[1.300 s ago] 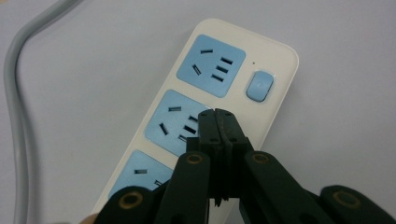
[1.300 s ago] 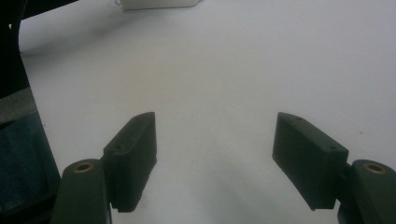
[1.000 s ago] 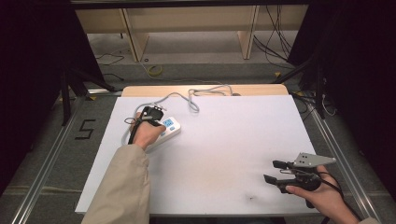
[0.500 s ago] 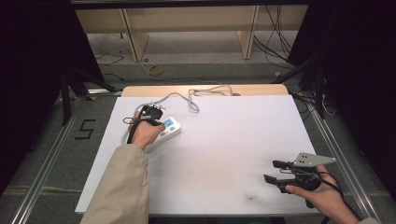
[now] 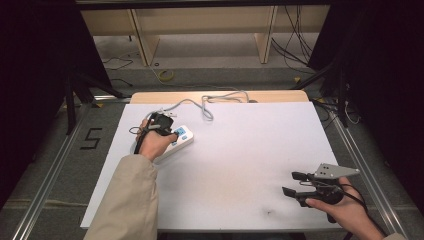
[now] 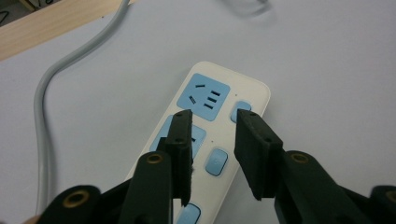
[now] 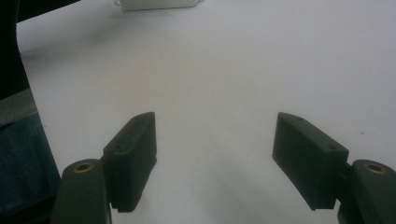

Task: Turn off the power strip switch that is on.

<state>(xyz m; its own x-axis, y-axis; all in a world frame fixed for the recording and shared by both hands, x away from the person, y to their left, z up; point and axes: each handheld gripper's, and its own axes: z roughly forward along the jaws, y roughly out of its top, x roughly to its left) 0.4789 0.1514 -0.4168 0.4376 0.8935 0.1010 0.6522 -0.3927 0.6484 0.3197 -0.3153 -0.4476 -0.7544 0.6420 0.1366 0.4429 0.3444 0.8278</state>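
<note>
Overhead, left tool (image 6: 212, 140) faces power strip (image 6: 205, 140).

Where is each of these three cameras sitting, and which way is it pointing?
High view: above the person's side, looking forward and down at the white table; both forearms and hands show.
Left gripper view: rides the left gripper, looking down its jaws at the power strip.
Right gripper view: rides the right gripper, looking across bare table between open jaws.
Shared: high and left gripper views both show the power strip.

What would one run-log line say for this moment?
left gripper: over power strip, jaws just opening, nothing held | right gripper: open, idle over table
</note>
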